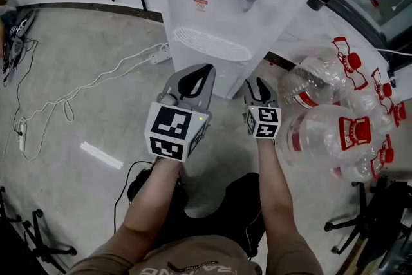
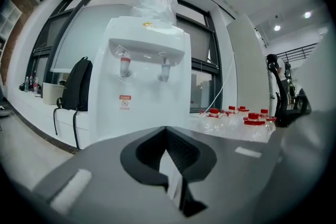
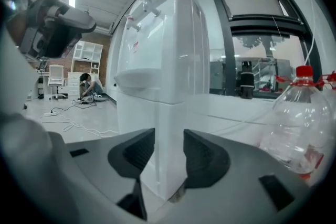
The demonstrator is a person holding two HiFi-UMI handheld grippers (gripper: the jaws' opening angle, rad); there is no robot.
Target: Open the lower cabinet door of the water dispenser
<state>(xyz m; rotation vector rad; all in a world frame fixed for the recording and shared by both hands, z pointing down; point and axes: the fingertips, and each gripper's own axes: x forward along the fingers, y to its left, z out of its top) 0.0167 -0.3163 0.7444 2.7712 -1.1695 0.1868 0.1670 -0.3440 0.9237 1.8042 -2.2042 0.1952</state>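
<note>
The white water dispenser (image 1: 219, 9) stands ahead, with a red tap and a blue tap over its drip tray. Little of its lower cabinet (image 1: 222, 77) shows in the head view, just beyond both grippers. My right gripper (image 1: 256, 84) is open low at the dispenser's right front corner. In the right gripper view its jaws (image 3: 169, 136) straddle the cabinet's vertical corner edge (image 3: 157, 128) without pressing on it. My left gripper (image 1: 207, 67) is shut and empty in front of the cabinet. Past its closed tips (image 2: 165, 128), the dispenser (image 2: 147, 86) rises a short way off.
Several large clear water bottles (image 1: 322, 132) with red caps lie on the floor to the right, one close beside the right gripper (image 3: 299, 123). A power strip and white cable (image 1: 154, 56) lie to the left. A black backpack (image 2: 77, 86) leans left of the dispenser.
</note>
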